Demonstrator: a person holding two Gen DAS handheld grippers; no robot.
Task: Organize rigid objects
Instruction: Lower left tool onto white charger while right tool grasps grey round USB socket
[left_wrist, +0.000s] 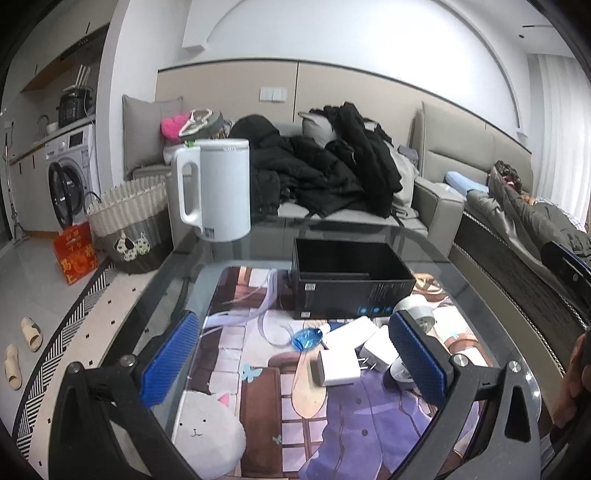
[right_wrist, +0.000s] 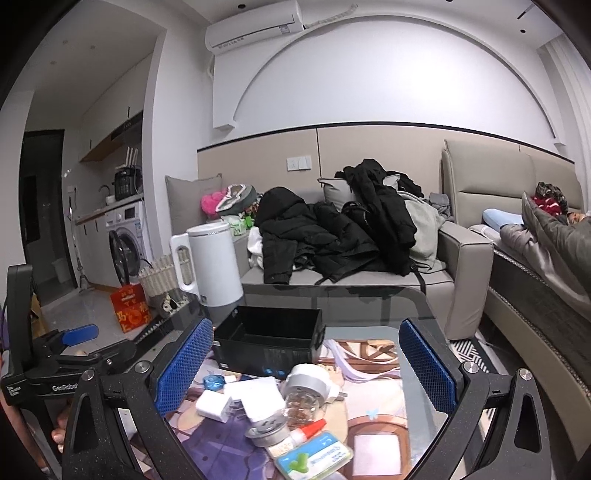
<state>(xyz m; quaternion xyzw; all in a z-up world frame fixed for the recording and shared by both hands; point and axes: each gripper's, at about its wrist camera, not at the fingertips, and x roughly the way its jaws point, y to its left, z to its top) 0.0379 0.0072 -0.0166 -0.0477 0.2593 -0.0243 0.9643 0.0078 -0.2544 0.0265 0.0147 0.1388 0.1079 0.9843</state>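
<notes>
An open, empty black box (left_wrist: 351, 278) (right_wrist: 267, 341) stands on the glass table. In front of it lies a pile of small items: white chargers (left_wrist: 338, 367) (right_wrist: 214, 406), a blue round piece (left_wrist: 307, 339) (right_wrist: 214, 382), a glass jar with a grey lid (right_wrist: 304, 393), a metal drain plug (right_wrist: 266, 430), a red-capped tube (right_wrist: 308, 432) and a blue-green case (right_wrist: 314, 461). My left gripper (left_wrist: 295, 363) is open above the chargers. My right gripper (right_wrist: 304, 369) is open above the pile, holding nothing.
A white kettle (left_wrist: 212, 190) (right_wrist: 208, 264) stands at the table's far left corner. A sofa with black coats (left_wrist: 332, 173) lies behind the table. A wicker basket (left_wrist: 129, 218) and red box (left_wrist: 75, 253) sit on the floor at left.
</notes>
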